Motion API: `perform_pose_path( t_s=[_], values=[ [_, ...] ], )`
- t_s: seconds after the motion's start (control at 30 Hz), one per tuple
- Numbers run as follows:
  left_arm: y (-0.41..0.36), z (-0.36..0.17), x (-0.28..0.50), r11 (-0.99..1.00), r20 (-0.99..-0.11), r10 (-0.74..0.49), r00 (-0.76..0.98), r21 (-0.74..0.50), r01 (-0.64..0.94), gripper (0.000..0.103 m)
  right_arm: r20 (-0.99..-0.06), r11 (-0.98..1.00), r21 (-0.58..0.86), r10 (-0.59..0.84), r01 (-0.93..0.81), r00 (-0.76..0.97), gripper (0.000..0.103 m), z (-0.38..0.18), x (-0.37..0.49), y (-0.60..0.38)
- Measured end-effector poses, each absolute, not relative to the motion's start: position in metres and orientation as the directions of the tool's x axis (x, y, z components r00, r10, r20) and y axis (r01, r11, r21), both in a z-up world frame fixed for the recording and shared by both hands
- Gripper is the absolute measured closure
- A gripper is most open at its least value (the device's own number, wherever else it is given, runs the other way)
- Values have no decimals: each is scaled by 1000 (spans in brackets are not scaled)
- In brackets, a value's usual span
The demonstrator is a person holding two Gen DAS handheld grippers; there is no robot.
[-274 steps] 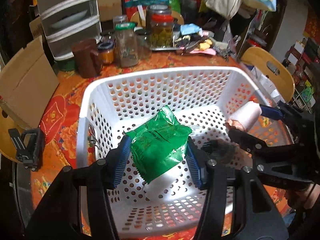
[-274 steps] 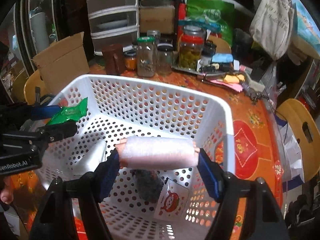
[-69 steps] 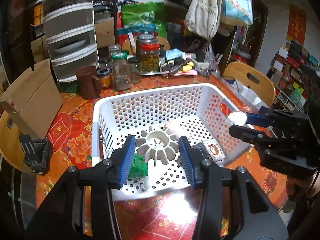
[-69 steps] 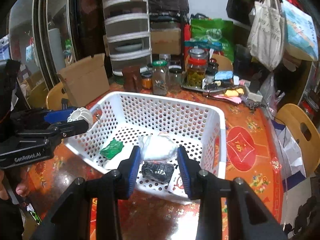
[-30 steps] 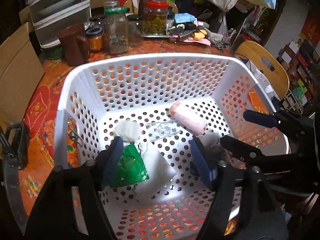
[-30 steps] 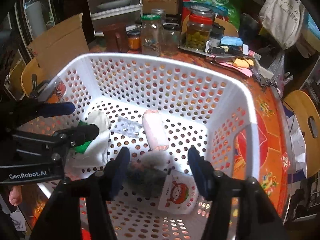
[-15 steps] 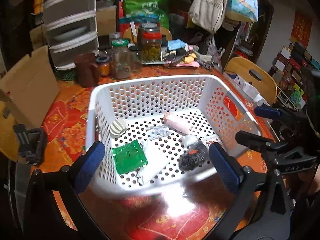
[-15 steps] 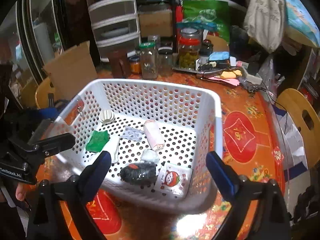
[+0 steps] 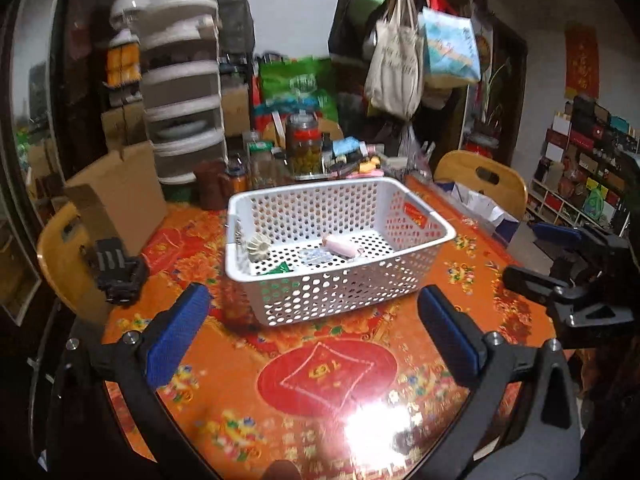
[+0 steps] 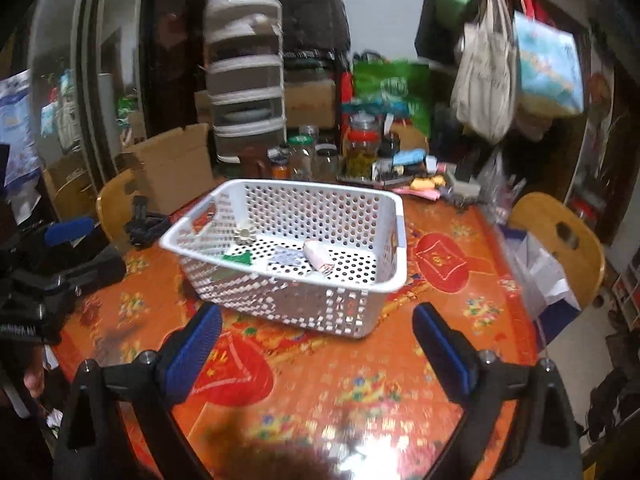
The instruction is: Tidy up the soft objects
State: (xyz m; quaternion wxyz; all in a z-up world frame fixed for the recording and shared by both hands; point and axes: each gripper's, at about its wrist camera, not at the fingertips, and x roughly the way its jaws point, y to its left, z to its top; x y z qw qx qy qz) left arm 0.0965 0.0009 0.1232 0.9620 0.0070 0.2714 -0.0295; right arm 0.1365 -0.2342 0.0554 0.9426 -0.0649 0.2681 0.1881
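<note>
A white perforated basket (image 9: 424, 216) (image 10: 394, 240) stands on the orange table. Inside lie a pink roll (image 9: 340, 243) (image 10: 316, 255), a green packet (image 9: 281, 269) (image 10: 237, 258), a white ridged round piece (image 9: 256, 247) (image 10: 242, 235) and a clear wrapper (image 9: 315, 255) (image 10: 286, 257). My left gripper (image 9: 312, 328) is open and empty, held back from the basket's near side. My right gripper (image 10: 316, 340) is open and empty, also back from the basket. Each gripper shows in the other's view, the right one (image 9: 556, 256) and the left one (image 10: 76, 244).
Glass jars (image 9: 306, 152) and clutter stand behind the basket. A cardboard box (image 9: 120, 196) and a black clamp (image 9: 118, 268) sit at the left. Wooden chairs (image 9: 480, 180) (image 10: 560, 236) stand by the table. A white drawer unit (image 10: 248, 76) stands at the back.
Both grippers have pulled back and up from the basket, jaws wide open. The basket now looks smaller and farther away. The objects lie inside it.
</note>
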Motion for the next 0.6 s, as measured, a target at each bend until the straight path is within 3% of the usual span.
perform_pose_path(
  t_s=[0.1, 0.37, 0.6],
  values=[
    [3, 135, 49, 999, -484, -43, 874, -12, 43, 0, -472, 936, -84, 265, -343, 841, 2, 57, 95, -242],
    [-10, 156, -41, 999, -415, 48, 909, 30, -39, 0, -455, 935, 8, 319, -355, 831, 1, 66, 25, -264],
    [-40, 137, -33, 999, -498, 13, 867, 36, 5, 0, -457, 948, -20, 274, -318, 846, 0, 71, 26, -259]
  ],
)
